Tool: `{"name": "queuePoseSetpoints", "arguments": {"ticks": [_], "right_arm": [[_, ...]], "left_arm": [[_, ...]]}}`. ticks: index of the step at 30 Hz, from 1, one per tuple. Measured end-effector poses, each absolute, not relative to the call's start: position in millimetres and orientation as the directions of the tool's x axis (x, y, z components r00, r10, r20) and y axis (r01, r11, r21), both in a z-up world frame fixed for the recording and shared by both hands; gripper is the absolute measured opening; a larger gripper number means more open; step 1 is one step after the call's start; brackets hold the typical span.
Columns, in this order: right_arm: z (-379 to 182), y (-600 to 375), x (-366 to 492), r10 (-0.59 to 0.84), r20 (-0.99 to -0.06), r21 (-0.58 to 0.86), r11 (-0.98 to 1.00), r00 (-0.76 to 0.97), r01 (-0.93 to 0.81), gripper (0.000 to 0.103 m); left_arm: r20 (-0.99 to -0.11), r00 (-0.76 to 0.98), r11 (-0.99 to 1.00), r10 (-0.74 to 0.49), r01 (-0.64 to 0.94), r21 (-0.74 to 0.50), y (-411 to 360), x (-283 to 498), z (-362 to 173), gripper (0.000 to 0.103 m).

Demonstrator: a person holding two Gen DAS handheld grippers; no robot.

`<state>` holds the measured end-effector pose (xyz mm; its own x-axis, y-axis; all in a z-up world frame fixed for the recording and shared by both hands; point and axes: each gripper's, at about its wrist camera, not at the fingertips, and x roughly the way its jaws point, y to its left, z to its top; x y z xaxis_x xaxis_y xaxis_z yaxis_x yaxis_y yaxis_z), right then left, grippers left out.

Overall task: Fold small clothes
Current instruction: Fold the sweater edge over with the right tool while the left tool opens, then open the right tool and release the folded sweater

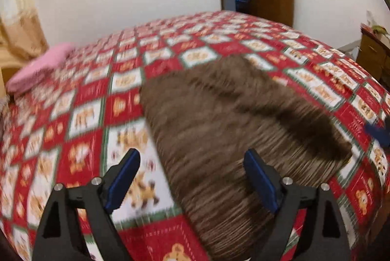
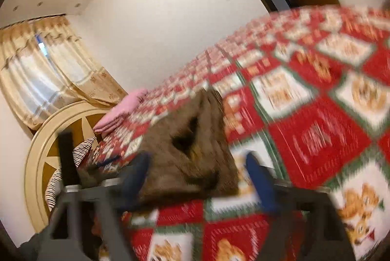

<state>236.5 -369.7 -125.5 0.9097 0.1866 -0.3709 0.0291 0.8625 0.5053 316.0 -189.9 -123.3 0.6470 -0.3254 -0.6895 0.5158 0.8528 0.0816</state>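
Left gripper (image 1: 192, 178) and right gripper (image 2: 198, 178) are standing spread, gripping nothing; the brown garment (image 1: 243, 129) is lying on the bedspread (image 1: 80, 100). Risk: pinching bedspread with cloth.

Left gripper (image 1: 192, 178) seen pitched downward, black frame at bottom of left wrist view. Fingers (image 1: 124, 184) with blue pads held wide apart, nothing clamped between them.

Right gripper (image 2: 199, 181) seen blurred, rolled off level, angled slightly downward. Blue-padded fingers (image 2: 262, 185) spread wide, nothing pressed by pads. Tip of one gripper glimpsed at right edge of left wrist view.
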Motion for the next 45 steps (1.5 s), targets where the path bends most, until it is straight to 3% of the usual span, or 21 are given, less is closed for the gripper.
{"name": "queuePoseSetpoints", "arguments": {"ticks": [3, 4, 6, 7, 8, 11, 15, 21, 24, 26, 28, 33, 36, 37, 38, 45], "right_arm": [[-111, -348, 262, 0.202, -0.432, 0.382, 0.924, 0.879, -0.025, 0.083], [-110, -343, 270, 0.209, -0.459, 0.349, 0.936, 0.864, -0.042, 0.074], [-117, -333, 293, 0.200, -0.573, 0.266, 0.963, 0.795, -0.051, 0.041], [-121, -336, 300, 0.172, -0.613, 0.241, 0.970, 0.771, -0.024, 0.010], [-126, -344, 304, 0.163, -0.634, 0.252, 0.968, 0.756, 0.002, 0.002], [-132, -374, 292, 0.188, -0.657, 0.332, 0.942, 0.730, 0.056, 0.001], [-147, -391, 279, 0.113, -0.710, 0.266, 0.957, 0.695, 0.116, 0.000], [-116, -391, 298, 0.147, -0.625, 0.312, 0.947, 0.766, 0.074, 0.002], [-99, -375, 338, 0.201, -0.620, 0.302, 0.953, 0.759, -0.006, 0.021], [-98, -365, 363, 0.224, -0.646, 0.297, 0.954, 0.730, -0.031, 0.059], [-98, -362, 386, 0.234, -0.645, 0.313, 0.949, 0.727, -0.027, 0.063], [-103, -348, 427, 0.176, -0.679, 0.230, 0.973, 0.712, -0.022, 0.060], [-117, -343, 445, 0.163, -0.734, 0.195, 0.981, 0.659, -0.026, 0.038], [-123, -342, 449, 0.149, -0.753, 0.179, 0.984, 0.640, -0.019, 0.017], [-127, -342, 451, 0.144, -0.765, 0.169, 0.985, 0.628, -0.020, 0.009], [-108, -355, 430, 0.042, -0.714, 0.086, 0.996, 0.699, 0.027, 0.007]], "left_arm": [[-0.704, 0.631, 0.863, -0.327, 0.503, 0.049, -186, 318, -134, 0.090], [-0.704, 0.625, 0.862, -0.336, 0.505, 0.037, -186, 317, -136, 0.090], [-0.705, 0.620, 0.856, -0.344, 0.516, 0.036, -186, 315, -138, 0.090], [-0.703, 0.620, 0.853, -0.349, 0.521, 0.036, -186, 313, -139, 0.090], [-0.703, 0.617, 0.849, -0.354, 0.528, 0.036, -186, 312, -140, 0.092], [-0.715, 0.593, 0.837, -0.369, 0.547, 0.022, -184, 310, -145, 0.100], [-0.744, 0.552, 0.828, -0.375, 0.561, -0.001, -186, 315, -152, 0.100], [-0.737, 0.534, 0.834, -0.415, 0.547, -0.074, -177, 320, -152, 0.101], [-0.727, 0.538, 0.848, -0.427, 0.518, -0.115, -168, 322, -152, 0.101], [-0.716, 0.539, 0.851, -0.443, 0.504, -0.148, -162, 324, -152, 0.103], [-0.719, 0.522, 0.853, -0.458, 0.487, -0.190, -157, 328, -155, 0.103], [-0.715, 0.493, 0.844, -0.495, 0.470, -0.260, -150, 335, -158, 0.103], [-0.714, 0.493, 0.842, -0.497, 0.472, -0.260, -151, 335, -159, 0.103], [-0.714, 0.492, 0.842, -0.498, 0.472, -0.262, -150, 336, -159, 0.103], [-0.713, 0.493, 0.841, -0.499, 0.472, -0.263, -150, 335, -159, 0.103], [-0.714, 0.485, 0.829, -0.505, 0.502, -0.246, -155, 333, -158, 0.103]]}}
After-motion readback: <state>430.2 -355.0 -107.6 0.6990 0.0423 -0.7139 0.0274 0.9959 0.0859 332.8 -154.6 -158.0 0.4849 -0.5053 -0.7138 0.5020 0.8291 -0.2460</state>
